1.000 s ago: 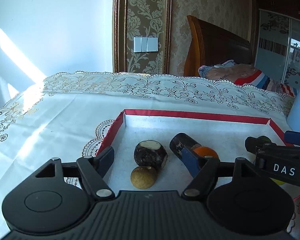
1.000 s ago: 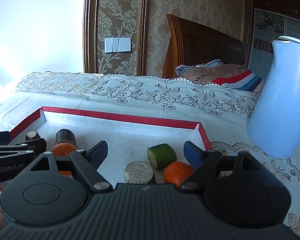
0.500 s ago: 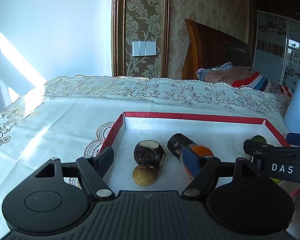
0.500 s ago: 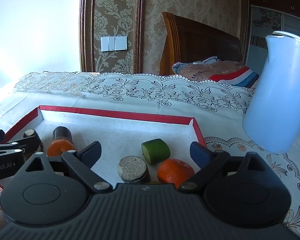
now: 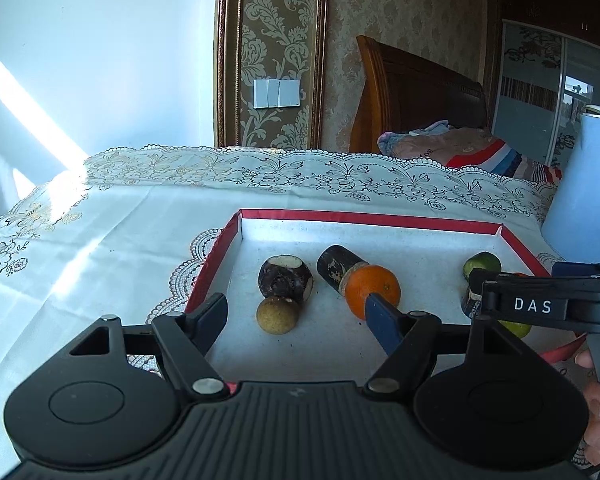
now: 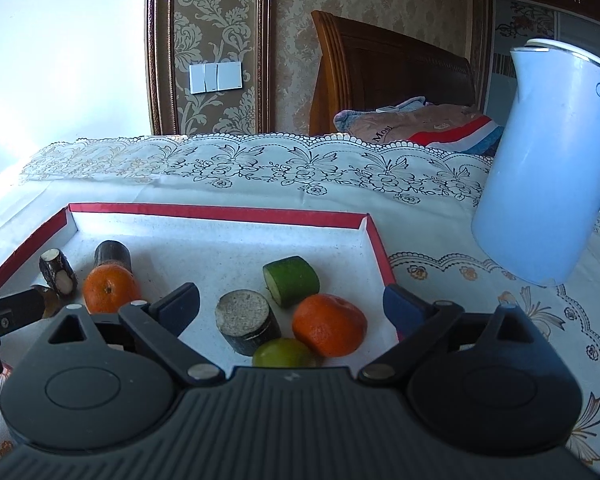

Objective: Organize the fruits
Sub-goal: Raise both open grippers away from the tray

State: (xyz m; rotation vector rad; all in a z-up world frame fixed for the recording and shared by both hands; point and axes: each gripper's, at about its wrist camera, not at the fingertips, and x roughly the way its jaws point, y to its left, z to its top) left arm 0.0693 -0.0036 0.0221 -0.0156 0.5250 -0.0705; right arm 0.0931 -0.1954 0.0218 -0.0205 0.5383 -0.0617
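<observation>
Right tongs (image 6: 292, 304) just spread wide, empty; left tongs (image 5: 296, 316) half-open, empty. Straddle one orange (image 6: 329, 325), squeeze gently.

**Count of what sits in the red-edged tray**

One tray (image 6: 374, 240) holds the fruit. Two oranges: one at left (image 6: 110, 286), one at right (image 6: 329, 330). Two dark cane pieces with pale cut ends (image 6: 246, 320) (image 6: 58, 274), plus one dark cylinder (image 6: 112, 254). One green cut chunk (image 6: 291, 285), one green round fruit (image 6: 284, 354), one small tan round fruit (image 5: 278, 315). One blue kettle (image 6: 540, 168) stands on the tablecloth beside the tray.
</observation>
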